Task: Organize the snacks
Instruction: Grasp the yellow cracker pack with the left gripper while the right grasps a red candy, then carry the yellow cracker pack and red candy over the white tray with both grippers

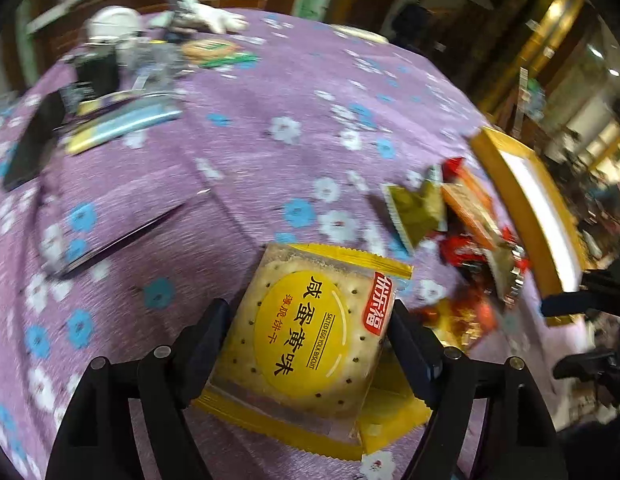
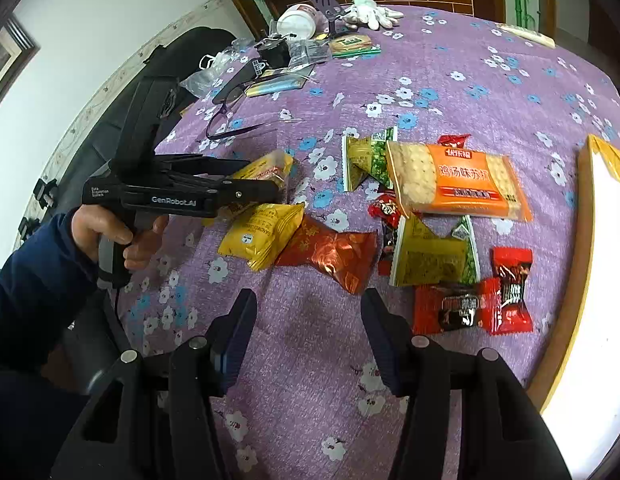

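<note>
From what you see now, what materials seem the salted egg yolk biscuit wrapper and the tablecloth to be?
Salted egg yolk biscuit wrapper: probably thin glossy plastic film; clear parts show the cracker, and the end seals are crimped. Tablecloth: apparently matte woven fabric with a streaky weave and printed flowers.

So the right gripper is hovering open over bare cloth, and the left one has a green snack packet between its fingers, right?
Not quite. The packet between the left gripper's fingers is a yellow biscuit packet, not green; the left wrist view shows it. The rest holds: the right gripper is hovering open over bare cloth.
</note>
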Tool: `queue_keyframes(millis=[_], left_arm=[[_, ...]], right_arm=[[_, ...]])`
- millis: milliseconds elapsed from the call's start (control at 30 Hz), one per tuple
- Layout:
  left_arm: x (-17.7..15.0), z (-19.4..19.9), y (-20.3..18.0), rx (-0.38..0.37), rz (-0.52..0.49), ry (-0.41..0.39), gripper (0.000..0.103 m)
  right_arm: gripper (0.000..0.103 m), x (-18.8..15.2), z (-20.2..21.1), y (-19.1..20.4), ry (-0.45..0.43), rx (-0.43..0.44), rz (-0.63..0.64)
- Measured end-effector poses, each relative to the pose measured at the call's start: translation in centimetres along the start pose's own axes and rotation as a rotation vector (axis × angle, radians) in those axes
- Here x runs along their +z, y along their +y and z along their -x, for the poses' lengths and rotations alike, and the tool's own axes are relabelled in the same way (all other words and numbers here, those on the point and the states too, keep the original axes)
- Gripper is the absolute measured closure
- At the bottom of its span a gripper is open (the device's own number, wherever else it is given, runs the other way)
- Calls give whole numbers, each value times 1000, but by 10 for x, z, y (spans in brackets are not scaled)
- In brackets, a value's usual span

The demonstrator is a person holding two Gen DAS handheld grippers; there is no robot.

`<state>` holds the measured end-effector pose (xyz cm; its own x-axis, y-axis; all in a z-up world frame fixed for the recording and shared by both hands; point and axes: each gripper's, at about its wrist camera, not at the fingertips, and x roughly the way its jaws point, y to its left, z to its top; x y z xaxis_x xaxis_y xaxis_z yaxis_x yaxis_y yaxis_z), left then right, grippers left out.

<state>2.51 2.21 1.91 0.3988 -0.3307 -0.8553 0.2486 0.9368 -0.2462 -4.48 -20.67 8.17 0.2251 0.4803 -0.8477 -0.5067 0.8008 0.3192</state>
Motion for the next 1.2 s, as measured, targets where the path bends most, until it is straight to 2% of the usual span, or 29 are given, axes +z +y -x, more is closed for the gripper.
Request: queue_keyframes(millis=[167,267,400,533,700,733,767,800,867,967,1067,1200], left_arm=[[-27,18,7,74,103,-48,23],[-47,31,13,120,160,-62,24],[-70,43,11,151,171,-67,24],[-78,46,11,162,178,-74,24],[-84,47,5,196,165,-84,24],[-83,45,4,204,160,-88,24],[-84,45,1,219,155,-95,24],[-83,44,0,227,155,-101,24],[-84,45,-1,224,171,-124,25],[-87,48,-5,202,202,-153,25],[-89,52,-15,178,209,-170,25],[-87,57,-40,137,170,-188,25]], right_arm=[[50,15,-16,4,43,-12,86],[50,27,-32,6,90,-57,167],[50,43,-49,12,116,-68,274],[50,51,-72,15,166,-68,348],[51,35,-89,20,244,-74,382],[52,28,-86,23,228,-102,392],[61,24,-86,24,215,-136,387],[62,21,-83,22,201,-162,356],[65,16,-76,15,172,-155,269],[65,2,-61,-1,120,-98,107],[66,-11,-44,-2,65,-61,18],[65,-25,-24,-4,1,-17,-76]])
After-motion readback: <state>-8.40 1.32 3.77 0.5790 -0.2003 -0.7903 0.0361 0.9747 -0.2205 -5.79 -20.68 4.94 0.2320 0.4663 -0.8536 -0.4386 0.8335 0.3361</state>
